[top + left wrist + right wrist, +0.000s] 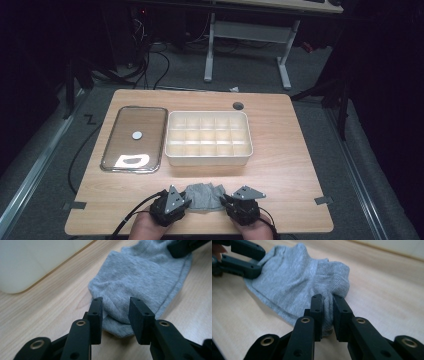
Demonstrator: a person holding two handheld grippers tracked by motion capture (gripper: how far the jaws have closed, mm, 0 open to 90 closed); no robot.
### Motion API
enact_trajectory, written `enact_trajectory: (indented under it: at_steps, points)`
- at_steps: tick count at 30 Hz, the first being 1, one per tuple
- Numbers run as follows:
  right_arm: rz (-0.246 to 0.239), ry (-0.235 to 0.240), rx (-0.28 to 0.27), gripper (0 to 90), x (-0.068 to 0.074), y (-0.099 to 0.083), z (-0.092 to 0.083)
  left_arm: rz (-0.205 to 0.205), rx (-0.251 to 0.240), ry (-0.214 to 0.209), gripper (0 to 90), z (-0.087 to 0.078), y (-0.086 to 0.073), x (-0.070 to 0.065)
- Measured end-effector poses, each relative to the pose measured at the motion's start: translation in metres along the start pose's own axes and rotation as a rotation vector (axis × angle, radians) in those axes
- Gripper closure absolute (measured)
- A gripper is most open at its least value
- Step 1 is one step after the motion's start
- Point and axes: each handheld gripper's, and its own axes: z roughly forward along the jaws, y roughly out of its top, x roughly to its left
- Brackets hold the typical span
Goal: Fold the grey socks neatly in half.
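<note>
While a grey sock (204, 196) lies crumpled on the bench (280, 160) near its front edge, between the two hands, one end of it is pinched by the right tongs (327, 315), whose jaws are pressed onto a bunched fold; the other end is straddled by the left tongs (115, 315), whose jaws are spread with fabric between them, not squeezed; a cream divided tray (208, 156) is seen behind the sock, well apart, and a clear lid (134, 140) is laid beside the tray.
</note>
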Motion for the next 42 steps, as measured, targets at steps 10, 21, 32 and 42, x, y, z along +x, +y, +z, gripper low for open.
enact_trajectory:
  at_steps: [10, 21, 32, 42]
  points:
    - [-0.022, 0.050, -0.073, 80.9, -0.022, 0.022, -0.003, -0.039, 0.025, 0.037, 63.4, 0.004, 0.005, 0.009]
    - [-0.029, 0.059, -0.054, 80.8, -0.023, 0.013, 0.002, -0.140, -0.066, -0.002, 76.1, 0.004, 0.052, 0.007]
    - [-0.004, 0.045, -0.045, 80.9, -0.023, 0.007, 0.003, -0.154, 0.050, -0.075, 80.2, 0.049, 0.056, -0.007]
    - [0.034, 0.056, -0.096, 81.8, -0.026, 0.006, -0.005, -0.110, 0.056, -0.038, 79.9, 0.057, 0.057, -0.015]
